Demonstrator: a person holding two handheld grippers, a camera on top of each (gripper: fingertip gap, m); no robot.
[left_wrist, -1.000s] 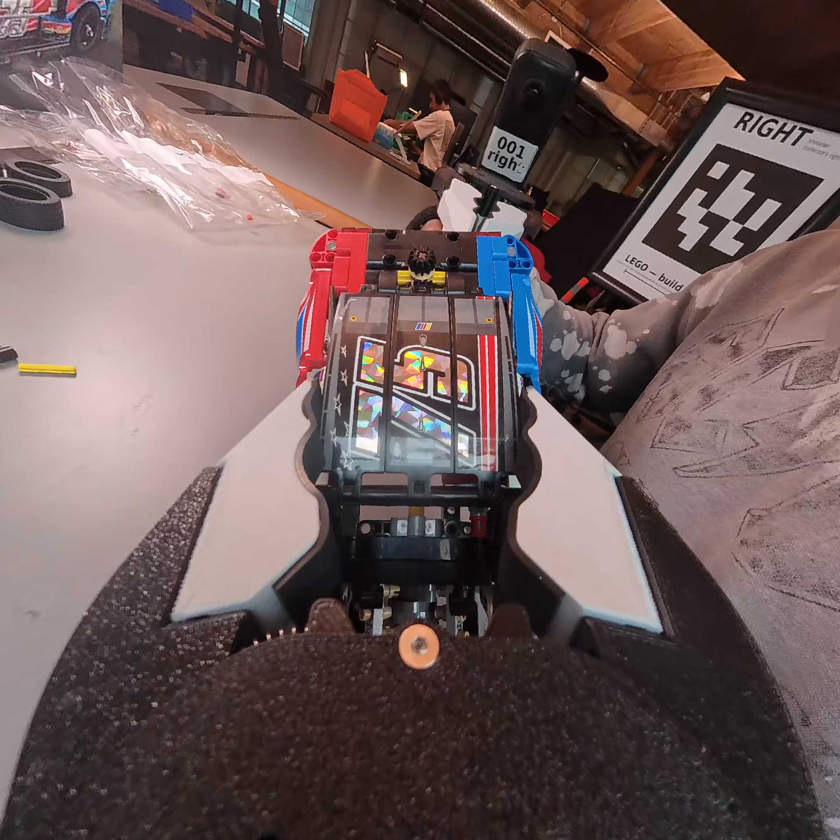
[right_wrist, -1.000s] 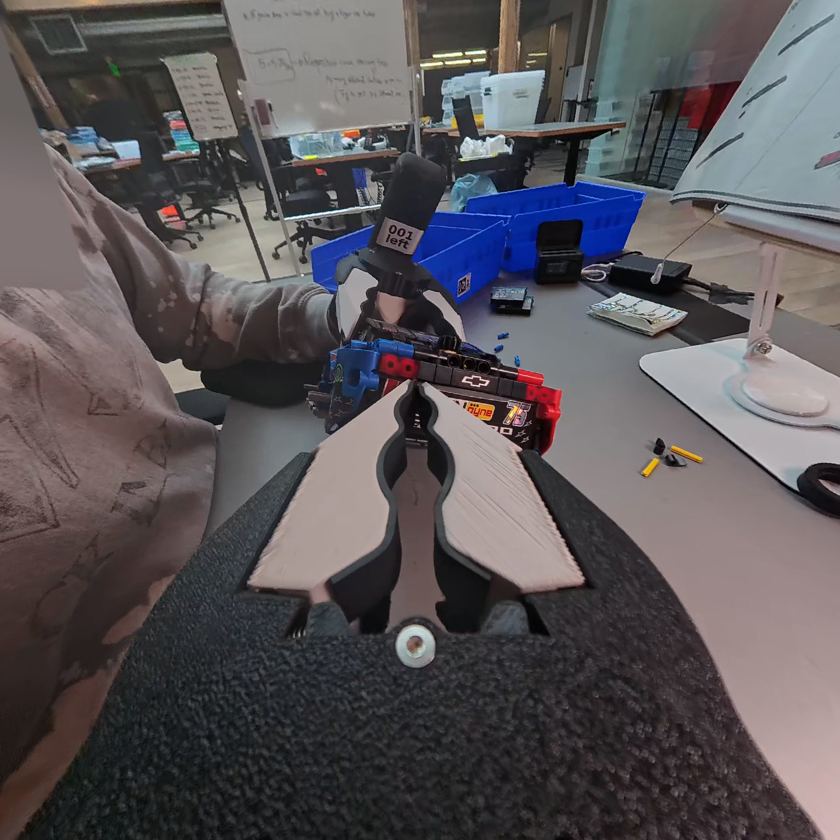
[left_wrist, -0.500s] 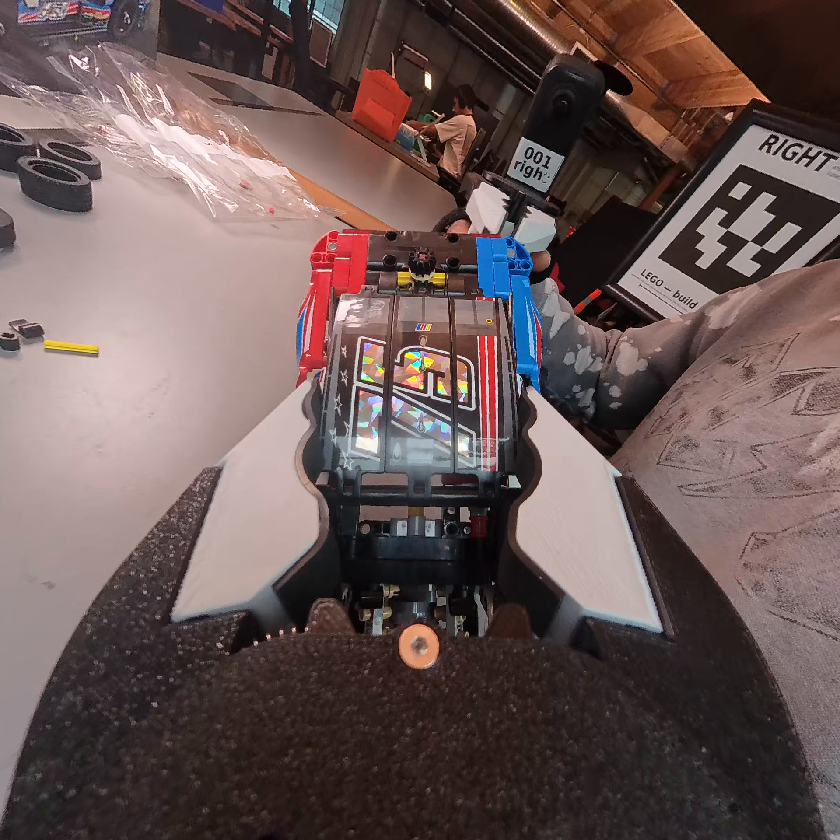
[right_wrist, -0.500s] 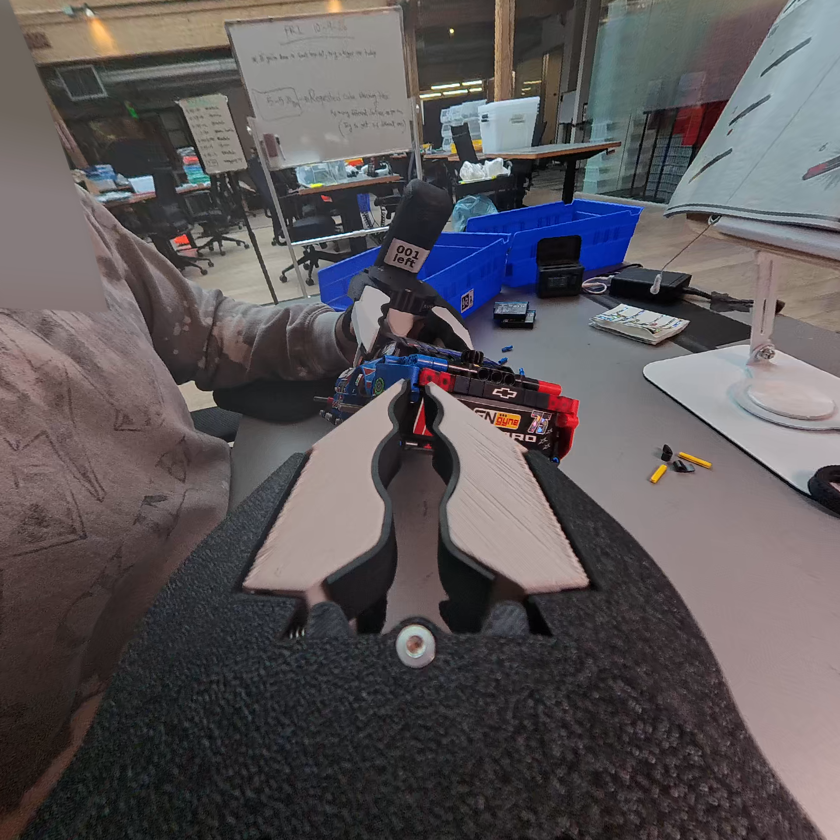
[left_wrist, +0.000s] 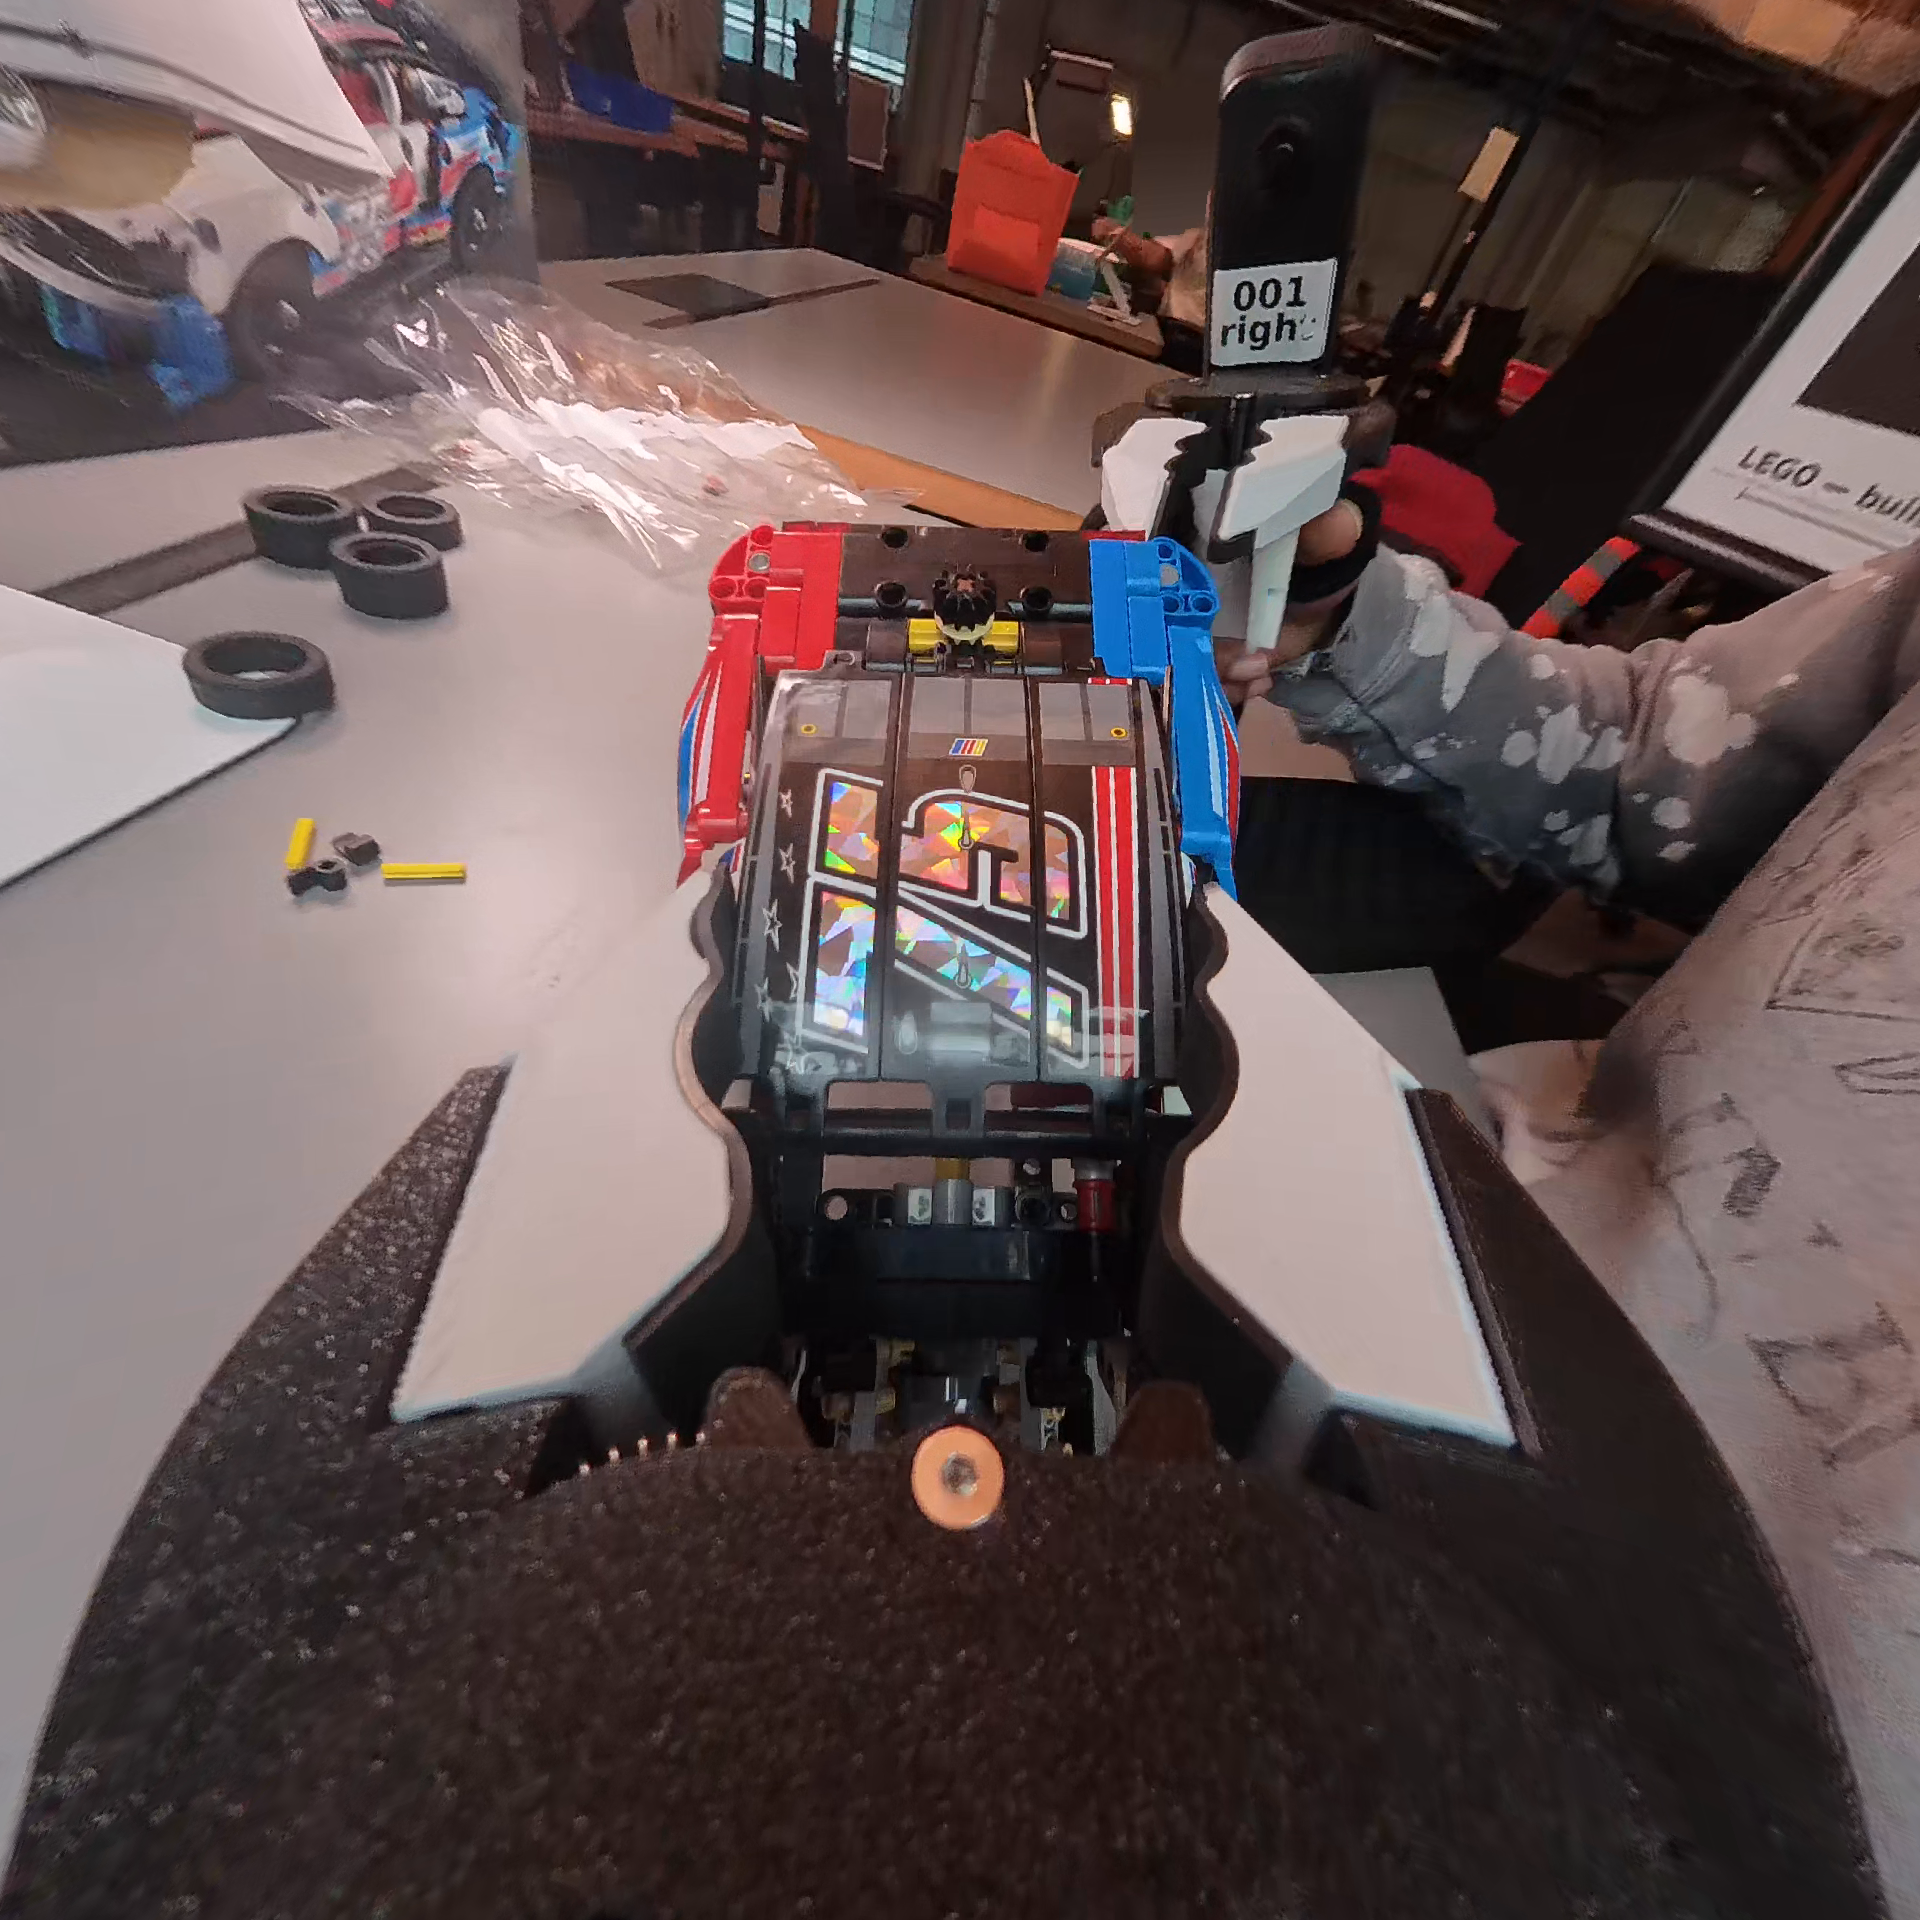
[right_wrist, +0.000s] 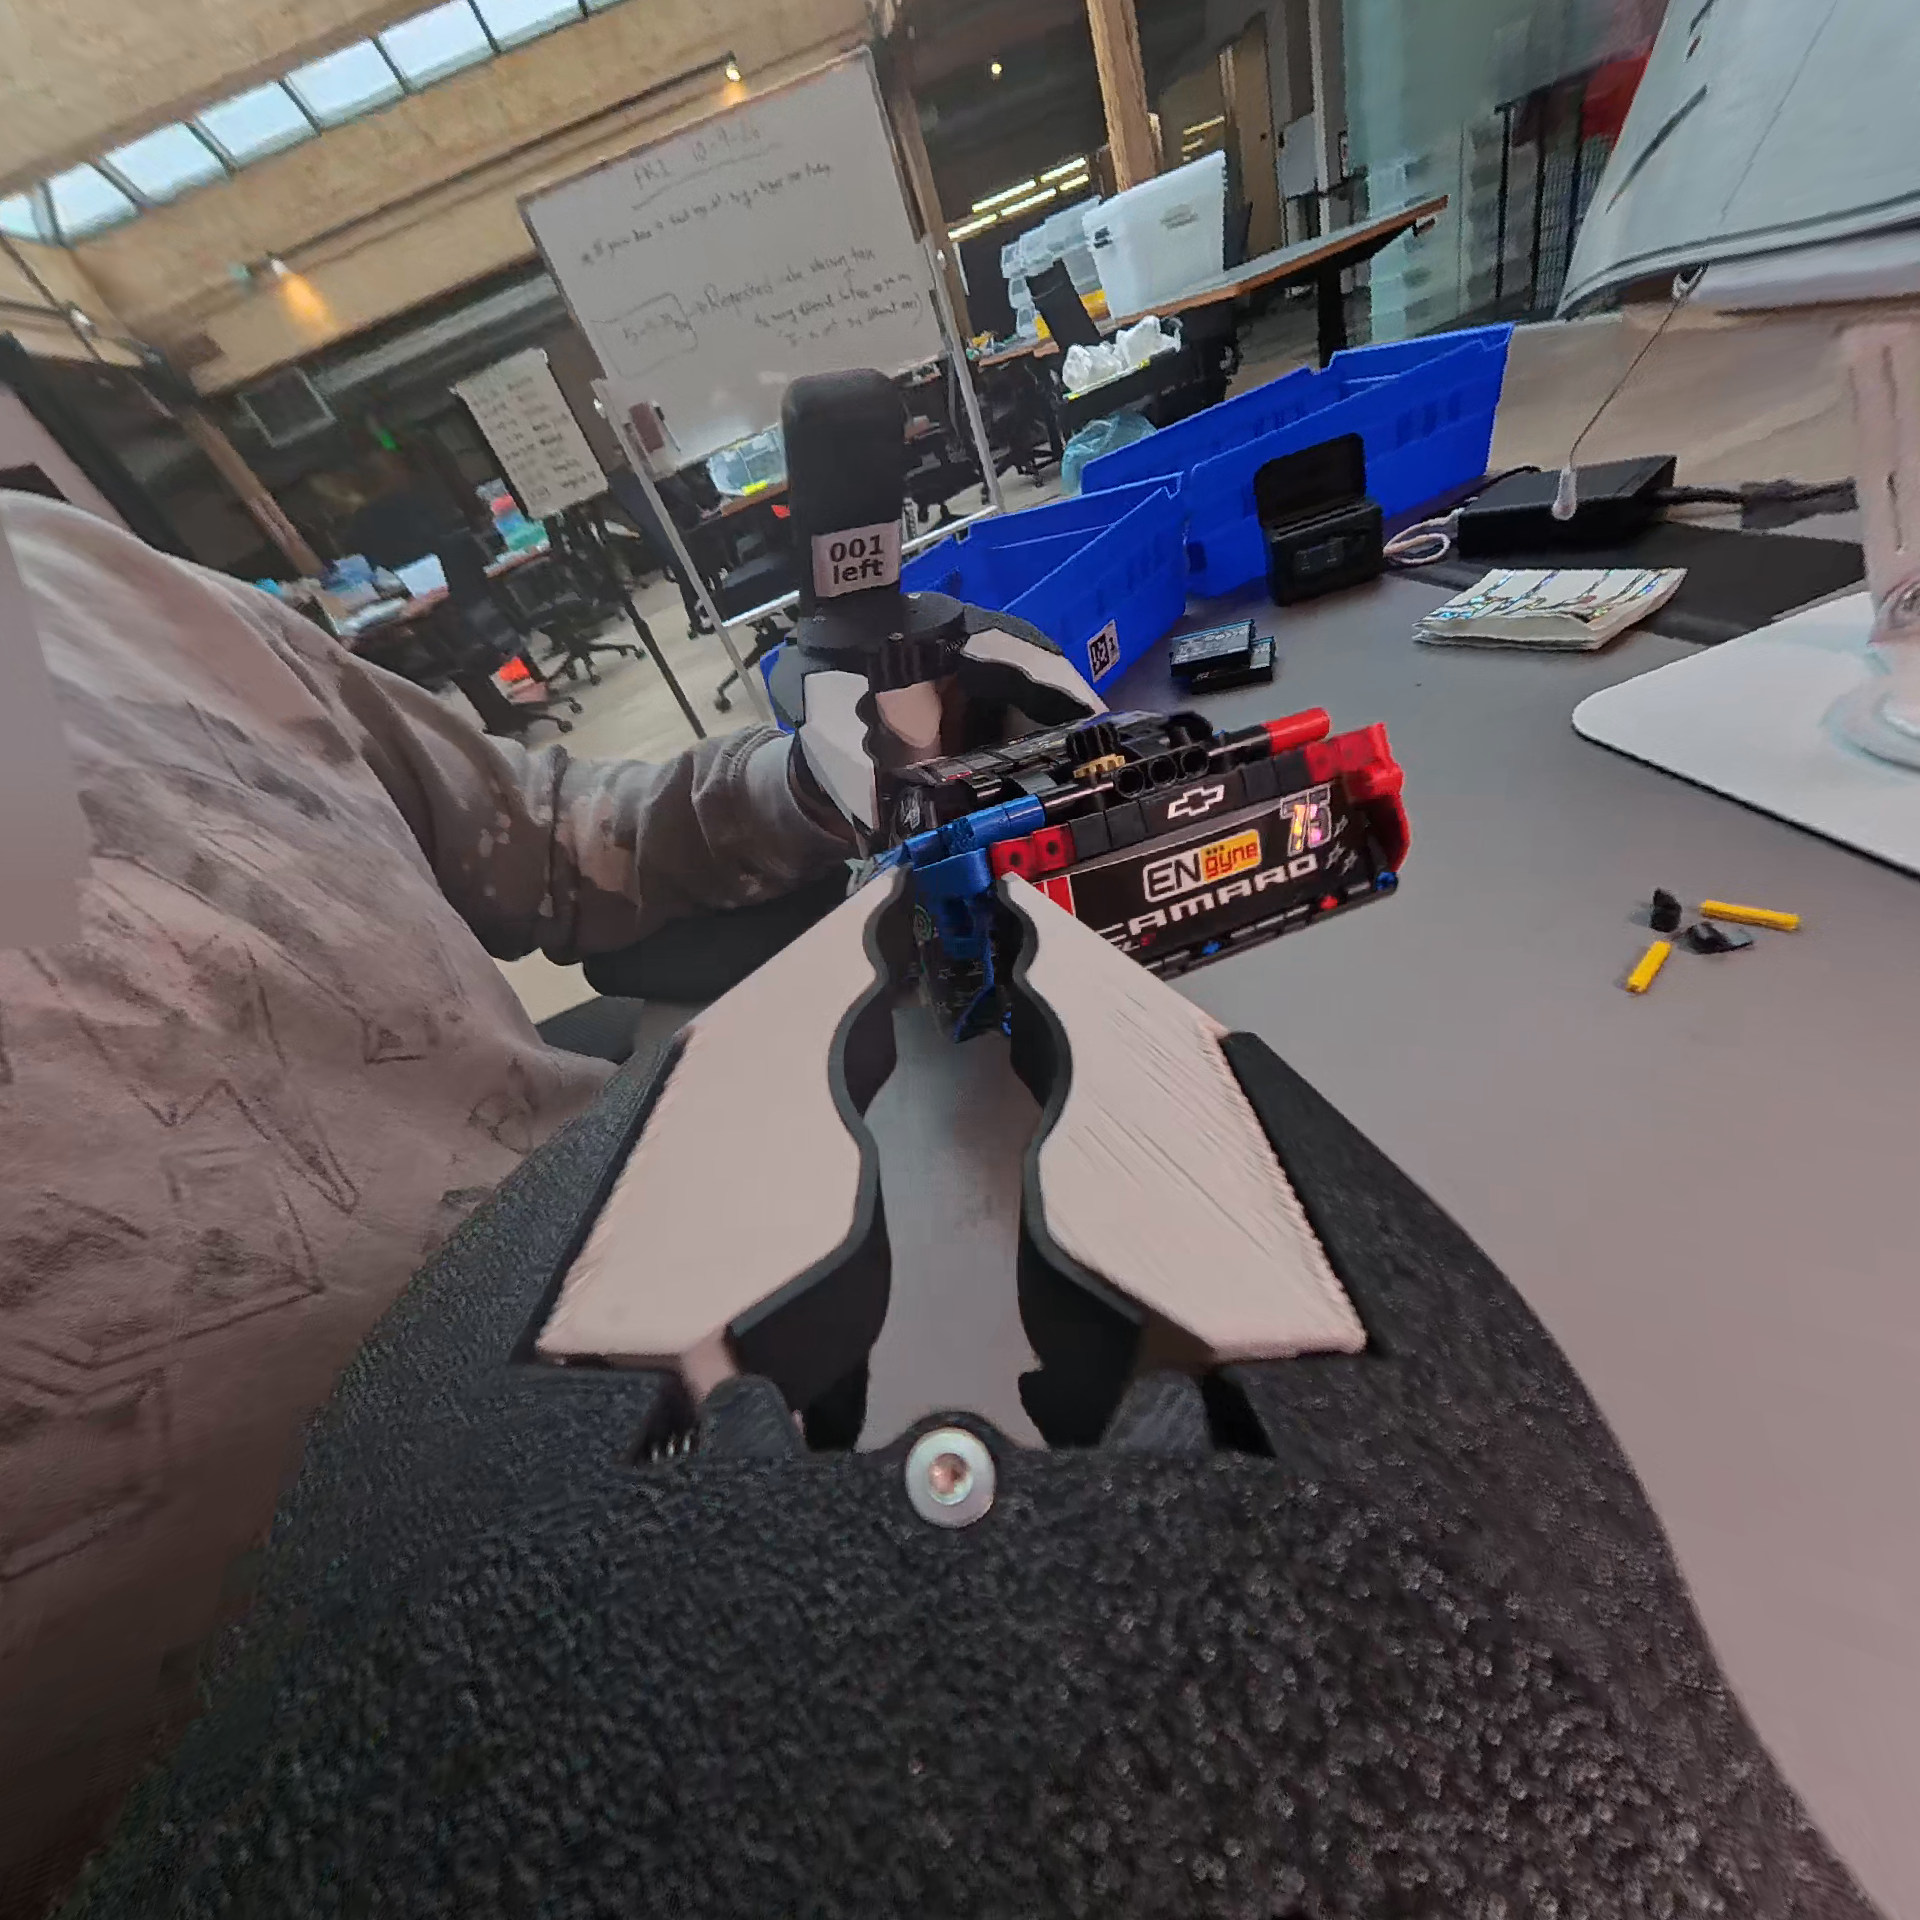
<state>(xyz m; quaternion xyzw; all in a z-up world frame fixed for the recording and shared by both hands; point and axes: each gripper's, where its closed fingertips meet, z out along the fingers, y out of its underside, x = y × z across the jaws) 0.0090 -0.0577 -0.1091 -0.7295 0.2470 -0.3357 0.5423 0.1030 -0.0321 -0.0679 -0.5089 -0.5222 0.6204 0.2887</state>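
Car (left_wrist: 956, 914) clamped in left gripper (left_wrist: 951, 904); right gripper (right_wrist: 948, 904) narrowly parted around blue corner, contact unclear. Tyres (left_wrist: 353, 540), yellow pins (left_wrist: 421, 871), bag (left_wrist: 582, 416) alongside.

four loose tyres (left_wrist: 353, 566) (black), blue bins (right_wrist: 1226, 530).

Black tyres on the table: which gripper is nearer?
Left. The left gripper, clamped around the brick-built car, has the black tyres ahead to its left. The right gripper sits beyond the car's blue side, farther from them.
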